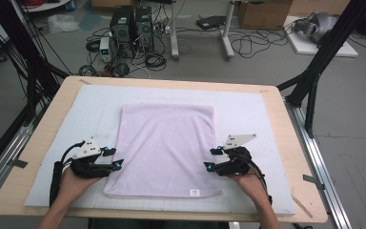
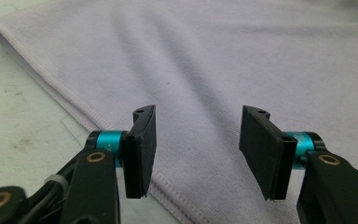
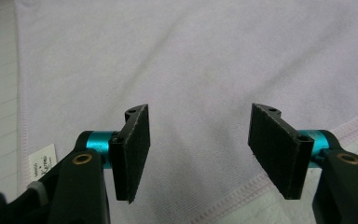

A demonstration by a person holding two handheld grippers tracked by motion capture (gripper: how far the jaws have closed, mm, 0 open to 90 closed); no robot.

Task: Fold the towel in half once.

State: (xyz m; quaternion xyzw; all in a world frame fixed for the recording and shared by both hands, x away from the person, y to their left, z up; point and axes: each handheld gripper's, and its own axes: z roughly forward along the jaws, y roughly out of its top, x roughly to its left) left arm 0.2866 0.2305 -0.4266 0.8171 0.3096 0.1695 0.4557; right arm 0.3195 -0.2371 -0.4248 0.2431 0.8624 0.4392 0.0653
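- Looking down from the high view, a lilac towel (image 1: 164, 148) lies flat on the pale mat (image 1: 52, 157) that covers the wooden table (image 1: 286, 143). The left gripper (image 1: 116, 159) stands at its left edge and the right gripper (image 1: 211, 159) at its right edge, both near the front corners. That mirrored stance reads as a two-handed fold or a lift, with each side to be taken evenly (my judgement).
- From the left gripper view, the left gripper (image 2: 195, 154) has its jaws parted with nothing pinched between them. They hang over the stitched hem, which runs slantwise under the pads (image 2: 142, 154); the fine ribbing of the cloth is plain here but not from above.
- From the right gripper view, the right gripper (image 3: 209, 156) is likewise agape and grips nothing. The hem passes below its jaws, and the small white label (image 3: 44, 163) at the towel's corner bears printed writing, a mere speck from above.
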